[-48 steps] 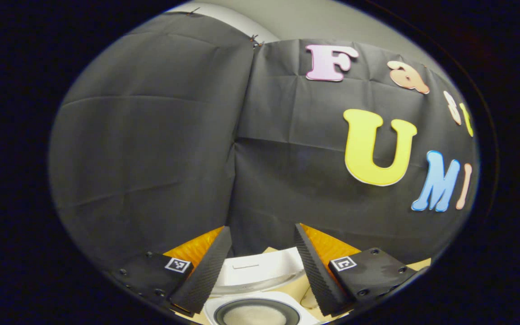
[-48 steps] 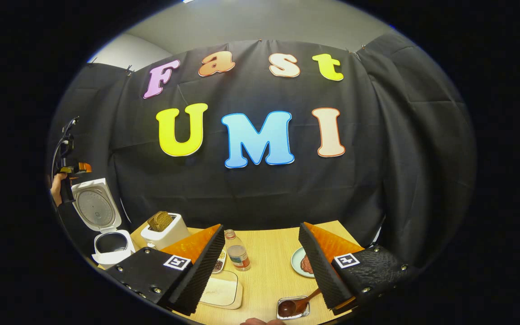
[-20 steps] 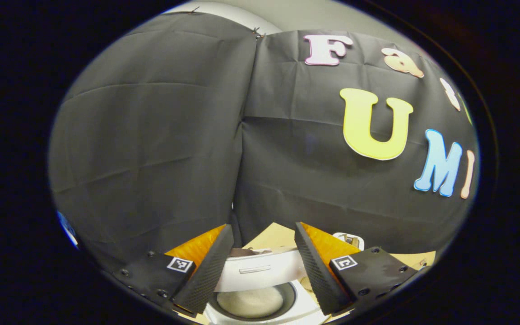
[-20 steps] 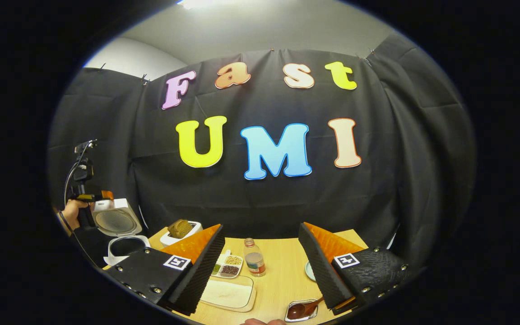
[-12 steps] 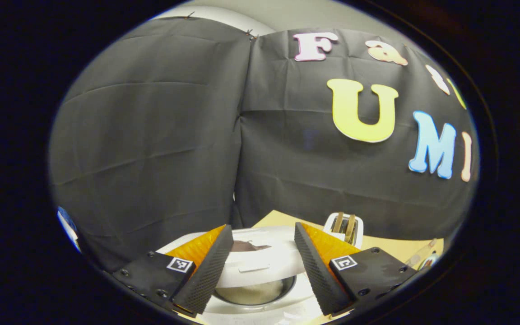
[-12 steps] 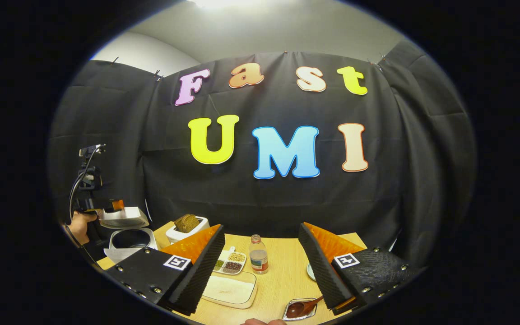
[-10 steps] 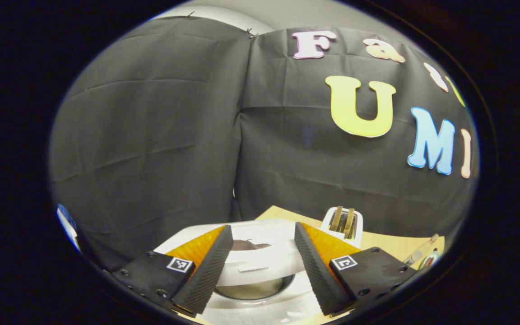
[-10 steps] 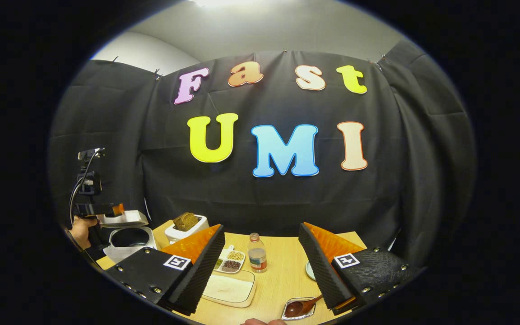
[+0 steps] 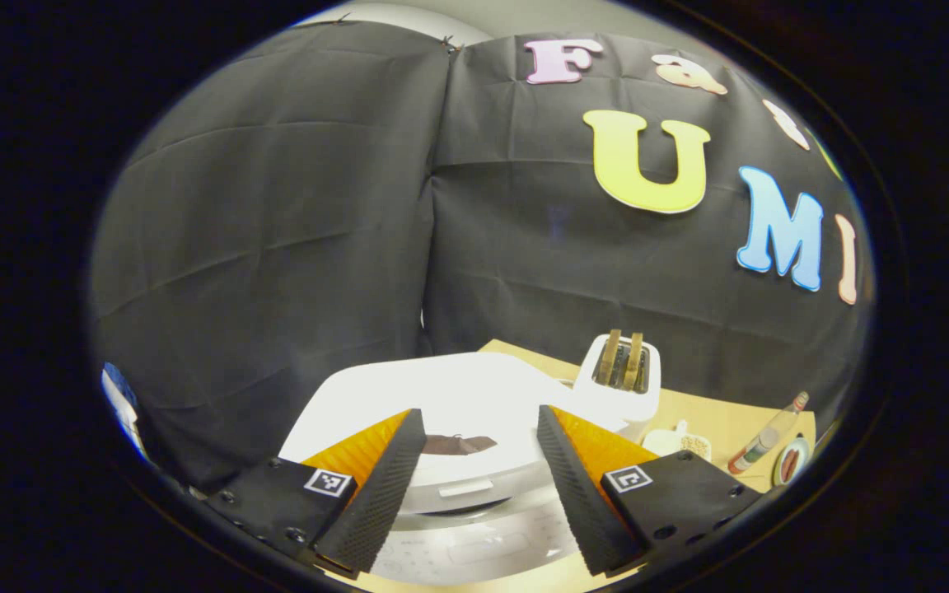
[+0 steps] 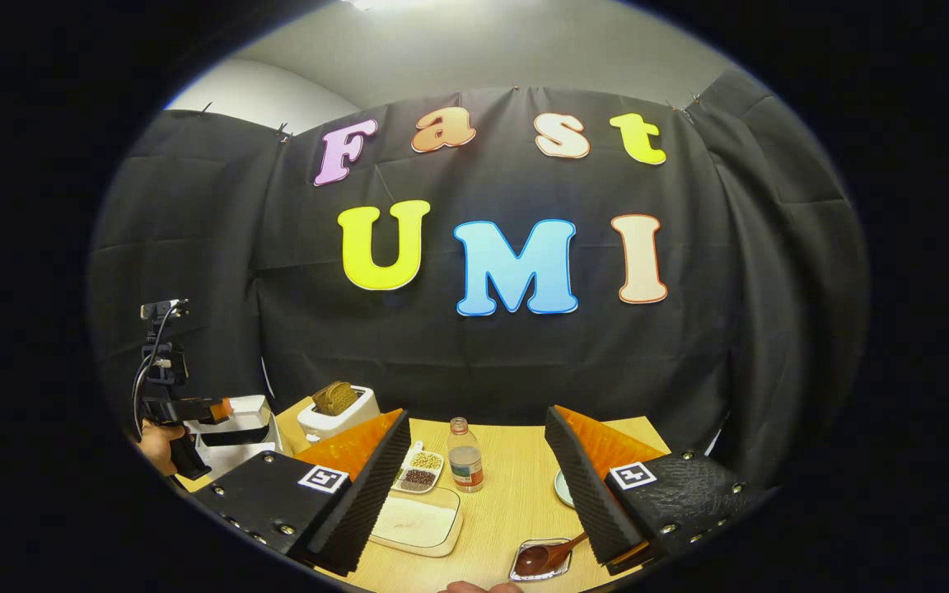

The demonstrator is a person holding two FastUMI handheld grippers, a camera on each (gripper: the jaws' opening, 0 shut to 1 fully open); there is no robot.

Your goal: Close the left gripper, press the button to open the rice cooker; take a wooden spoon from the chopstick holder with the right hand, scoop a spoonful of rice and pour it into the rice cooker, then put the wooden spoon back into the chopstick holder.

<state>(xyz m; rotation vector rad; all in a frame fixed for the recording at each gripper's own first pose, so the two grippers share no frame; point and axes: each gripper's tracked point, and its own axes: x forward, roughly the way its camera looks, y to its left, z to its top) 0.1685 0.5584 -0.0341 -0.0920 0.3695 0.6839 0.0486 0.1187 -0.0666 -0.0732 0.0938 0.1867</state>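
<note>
Left gripper (image 9: 474, 449): fingers spread apart, poised over the white lid of the rice cooker (image 9: 458, 403), which sits low over its body at the table's left end; the lid's front edge lies between the two fingers
Right gripper (image 10: 474, 461): fingers parted and grasping nothing, held above the wooden table (image 10: 507, 502)
Wooden spoon (image 10: 547, 557): resting in a small metal tray (image 10: 522, 572) just left of the right finger
Rice tray (image 10: 417, 519): beside the left finger

You see rice cooker (image 9: 474, 403): smooth glossy white plastic. Table (image 10: 507, 494): matt light wood grain. Booth wall (image 10: 474, 362): creased matt black cloth. Wooden spoon (image 10: 553, 556): dark, polished. Small tray (image 10: 524, 574): shiny metal.
</note>
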